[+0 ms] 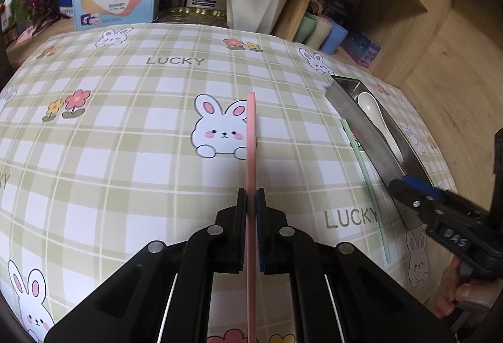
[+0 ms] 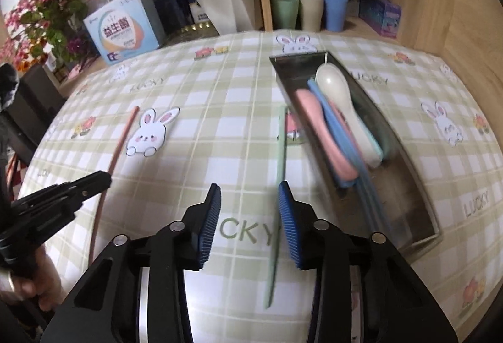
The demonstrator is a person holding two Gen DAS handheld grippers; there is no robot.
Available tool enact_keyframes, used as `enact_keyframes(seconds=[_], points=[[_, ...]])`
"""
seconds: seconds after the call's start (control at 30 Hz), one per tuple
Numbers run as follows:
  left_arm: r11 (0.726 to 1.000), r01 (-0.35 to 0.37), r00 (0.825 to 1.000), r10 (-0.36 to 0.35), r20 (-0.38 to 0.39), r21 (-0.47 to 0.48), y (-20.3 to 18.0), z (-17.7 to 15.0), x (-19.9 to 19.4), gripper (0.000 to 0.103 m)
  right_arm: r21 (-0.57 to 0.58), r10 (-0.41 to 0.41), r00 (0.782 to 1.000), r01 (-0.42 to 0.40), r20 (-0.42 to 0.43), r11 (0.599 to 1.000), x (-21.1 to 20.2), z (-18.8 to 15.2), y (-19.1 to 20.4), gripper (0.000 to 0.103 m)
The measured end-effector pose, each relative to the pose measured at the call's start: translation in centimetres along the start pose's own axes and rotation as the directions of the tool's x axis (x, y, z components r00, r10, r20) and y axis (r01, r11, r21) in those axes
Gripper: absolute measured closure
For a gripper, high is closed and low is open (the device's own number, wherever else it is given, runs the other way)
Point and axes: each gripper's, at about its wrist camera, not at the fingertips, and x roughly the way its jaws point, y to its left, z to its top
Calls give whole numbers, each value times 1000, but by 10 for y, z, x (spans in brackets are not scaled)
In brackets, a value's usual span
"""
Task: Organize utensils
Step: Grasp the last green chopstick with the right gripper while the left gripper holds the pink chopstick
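Checked bunny tablecloth [image 1: 125, 123] covers the table before you. Your left gripper [image 1: 251, 201] is clenched on the pink chopstick [image 1: 251, 135]. Your right gripper [image 2: 248, 211] stands released, the green chopstick [image 2: 278, 186] lying between its fingers, just beside the steel tray [image 2: 418, 186] holding spoons [image 2: 342, 104].

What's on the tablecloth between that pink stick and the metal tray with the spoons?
A pale green chopstick lies there, close beside the metal tray and apart from the pink chopstick. Otherwise only bare checked tablecloth. The right wrist view shows it best.
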Motion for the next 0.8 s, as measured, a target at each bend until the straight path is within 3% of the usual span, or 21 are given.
enact_keyframes(seconds=[0.17,0.53,0.8], points=[[1000,15,1000,-15,1,-23,10,-2,0,97,23,-61,997,62,-38,998,17,-4,1,79],[998,35,999,-34,11,-49,18,-4,-1,97,-6,-213,976,212,-36,977,41,6,11,83],[998,21,1000,-20,8,-62,21,-3,1,97,2,-247,968,247,-31,969,50,9,12,83]])
